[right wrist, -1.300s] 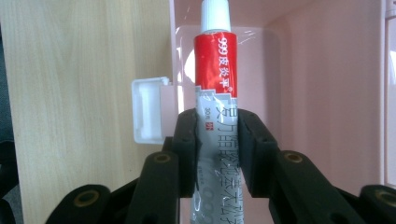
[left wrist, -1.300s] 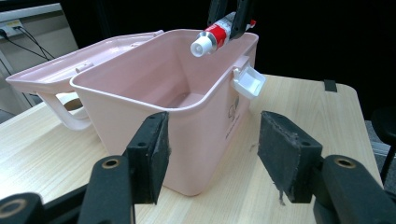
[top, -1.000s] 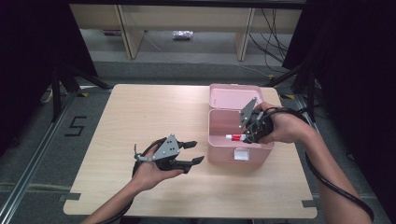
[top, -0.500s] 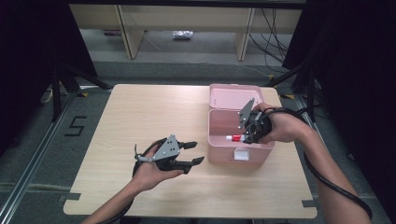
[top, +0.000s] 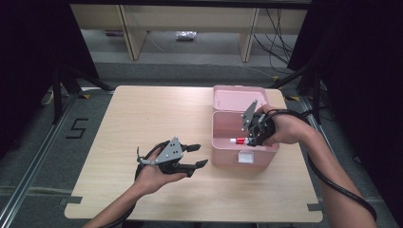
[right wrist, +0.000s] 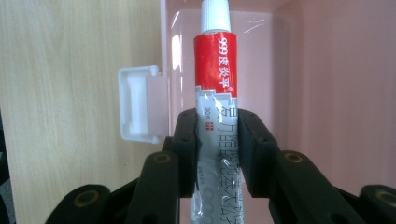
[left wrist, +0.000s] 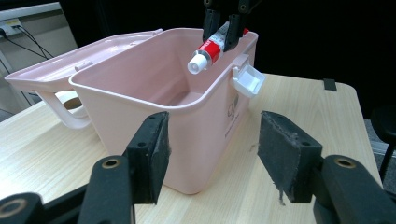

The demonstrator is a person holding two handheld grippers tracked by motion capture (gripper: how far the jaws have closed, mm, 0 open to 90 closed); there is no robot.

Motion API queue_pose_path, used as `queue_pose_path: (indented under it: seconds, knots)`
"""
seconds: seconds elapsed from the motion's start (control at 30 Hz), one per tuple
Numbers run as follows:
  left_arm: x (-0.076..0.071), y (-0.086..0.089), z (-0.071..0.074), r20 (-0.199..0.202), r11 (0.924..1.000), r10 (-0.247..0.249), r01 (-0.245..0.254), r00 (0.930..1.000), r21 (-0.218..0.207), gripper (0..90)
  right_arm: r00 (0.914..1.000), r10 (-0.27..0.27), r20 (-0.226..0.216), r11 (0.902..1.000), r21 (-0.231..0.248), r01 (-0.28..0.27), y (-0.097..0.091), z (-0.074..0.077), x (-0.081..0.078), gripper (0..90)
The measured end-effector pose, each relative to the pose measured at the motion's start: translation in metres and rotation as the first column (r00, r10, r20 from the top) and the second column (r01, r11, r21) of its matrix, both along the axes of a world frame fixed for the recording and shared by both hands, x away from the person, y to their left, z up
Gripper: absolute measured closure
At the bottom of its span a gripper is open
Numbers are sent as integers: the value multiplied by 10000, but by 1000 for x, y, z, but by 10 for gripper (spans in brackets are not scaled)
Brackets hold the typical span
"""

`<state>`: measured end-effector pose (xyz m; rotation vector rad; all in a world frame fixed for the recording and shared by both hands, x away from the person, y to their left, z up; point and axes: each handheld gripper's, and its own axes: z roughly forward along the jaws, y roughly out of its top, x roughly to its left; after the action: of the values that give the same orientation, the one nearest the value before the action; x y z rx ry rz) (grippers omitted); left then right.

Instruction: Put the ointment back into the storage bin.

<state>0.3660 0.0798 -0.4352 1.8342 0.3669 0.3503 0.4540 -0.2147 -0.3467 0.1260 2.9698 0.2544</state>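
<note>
The right gripper [right wrist: 217, 154] pinches a tube [right wrist: 216, 93] over the open pink box [top: 223, 156] at the table's right (cap tilted down). Judged next: lower, then release. The left gripper [top: 197, 155] waits open, empty, left of it.

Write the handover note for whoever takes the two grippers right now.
Right gripper: shut on the tube, a red and silver ointment tube with a white cap, held over the open pink box near its front rim.
Left gripper: open, holding nothing, hovering over the table left of the box.
Done: lid folded back, tube picked up and brought to the box.
Left: lower the tube inside, release it, probably close the lid and white latch.
</note>
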Motion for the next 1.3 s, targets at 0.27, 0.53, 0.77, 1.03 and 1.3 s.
queue_pose_path:
  seconds: [0.27, 0.53, 0.77, 1.03, 1.3]
  knots:
    - [0, 0, 0, 10, 10000, -23, 23, 10000, -2, 429, 10000, 8, -60, 10000, -70, -8, -1, -4, 3, 716]
    - [0, -1, -1, 5, 10000, -33, 33, 10000, 26, 429, 9993, 366, -45, 9993, -31, -366, -2, -8, 7, 715]
    - [-1, -2, -1, 9, 10000, -62, 62, 10000, 40, 429, 9992, 304, -271, 9995, -82, -306, -2, -13, 9, 715]
    - [-1, -1, -2, -30, 10000, -77, 77, 10000, 59, 428, 9986, -170, -492, 9993, -333, 154, -2, -17, 9, 715]
    - [0, -1, -1, -2, 9999, -82, 82, 10000, 105, 428, 9973, -357, -641, 9986, -412, 331, 1, -21, 10, 715]
